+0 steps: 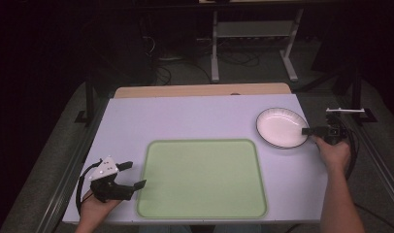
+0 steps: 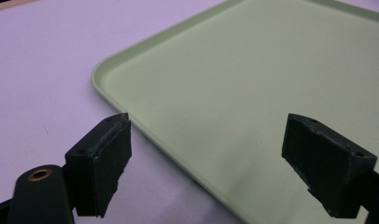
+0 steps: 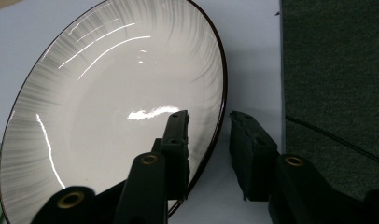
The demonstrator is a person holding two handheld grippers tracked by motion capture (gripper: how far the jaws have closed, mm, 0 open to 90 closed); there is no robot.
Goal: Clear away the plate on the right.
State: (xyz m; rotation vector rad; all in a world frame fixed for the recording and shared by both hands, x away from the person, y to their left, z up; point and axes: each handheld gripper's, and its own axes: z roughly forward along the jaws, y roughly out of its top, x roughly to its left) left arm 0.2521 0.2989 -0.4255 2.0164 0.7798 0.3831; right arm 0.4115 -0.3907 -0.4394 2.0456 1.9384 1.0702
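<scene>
- Right hand-held gripper [image 3: 207, 135] straddles the white plate's [image 3: 108, 116] dark rim, one jaw inside, one outside, not yet clamped.
- Left hand-held gripper [image 2: 206, 158] gapes wide at the green tray's [image 2: 253, 70] corner.

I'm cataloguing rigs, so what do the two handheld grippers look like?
Both are black with two blocky fingers. The left gripper carries a grey three-cornered plate on top and trails a black cable. The right gripper shows brass-coloured rivets in its own view. Forearms are bare.
</scene>
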